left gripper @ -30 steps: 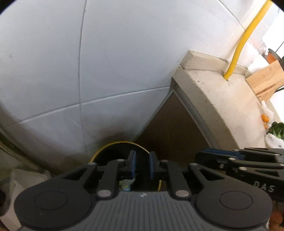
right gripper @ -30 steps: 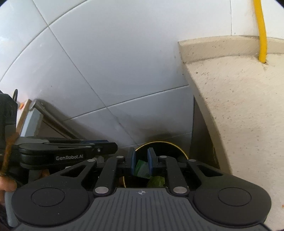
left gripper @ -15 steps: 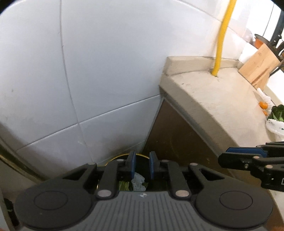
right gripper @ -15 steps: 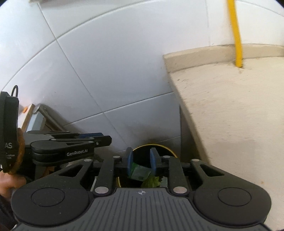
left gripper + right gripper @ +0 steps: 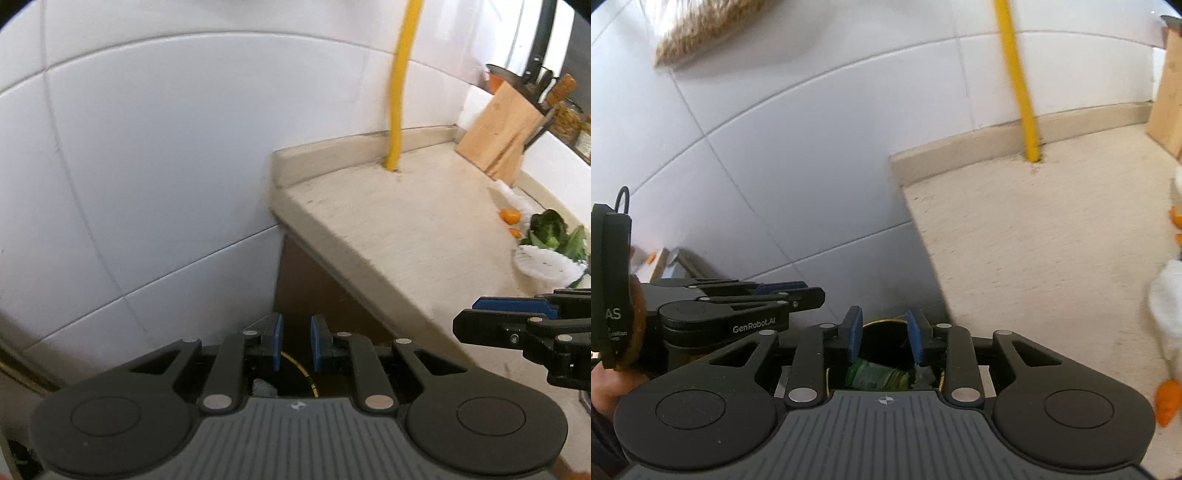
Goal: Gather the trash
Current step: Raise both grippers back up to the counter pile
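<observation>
Kitchen corner, 2 wrist views, landmark: bin.

Bin (image 5: 886,332): dark, gold-rimmed, on the floor at the foot of the tiled wall (image 5: 147,166), beside the end of the counter (image 5: 406,229). Partly hidden behind both gripper bodies.

Trash in the bin (image 5: 877,374): green crumpled wrapper and leafy scraps seen in the right view; a pale scrap (image 5: 264,387) seen in the left view.

Left gripper (image 5: 296,345): above the bin, pointing down toward it. Blue pads (image 5: 276,341) set close together with a narrow gap, nothing between them; effectively clenched on nothing. Also visible from the side in the right view (image 5: 816,293), left of the bin.

Right gripper (image 5: 882,338): above the bin, jaws opening, nothing pinched between the pads (image 5: 854,336); bin mouth visible through the gap. Tip also visible in the left view (image 5: 480,317), over the counter edge, right of the bin.

Trash not yet collected, on the counter well right of the bin: white bag (image 5: 546,266) with green leaves (image 5: 550,232), orange peel pieces (image 5: 509,216).

Yellow pipe (image 5: 399,92): upright against the wall, entering the counter beyond the bin.

Knife block (image 5: 498,140): wooden, at the far corner of the counter, well away from the bin.

Hand (image 5: 605,384): behind the left gripper, at the left edge of the right view.
</observation>
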